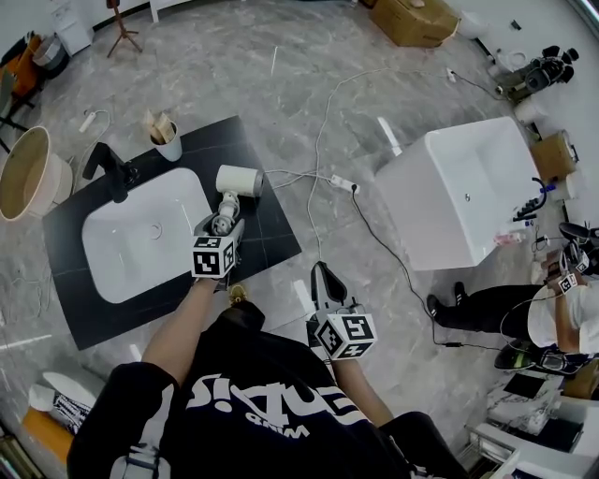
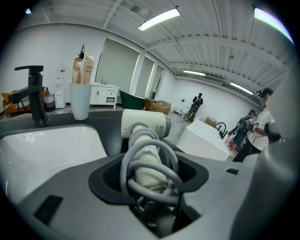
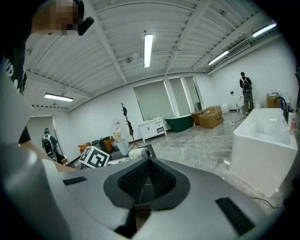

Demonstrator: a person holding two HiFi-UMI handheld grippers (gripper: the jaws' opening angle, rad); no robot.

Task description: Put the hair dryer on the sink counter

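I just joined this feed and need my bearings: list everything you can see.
sink counter: one, black, left of centre
basin: one, white, set in the counter
faucet: one, black, basin's far side
cup: one, white, counter's far edge
hair dryer: one, white, counter's right side, cord wound round handle
bathtub: one, white, right
power strip: one, white, floor between counter and bathtub
cardboard box: one, brown, far floor
left hand-held gripper: one, grey, closed on the dryer's handle
right hand-held gripper: one, grey, shut, empty
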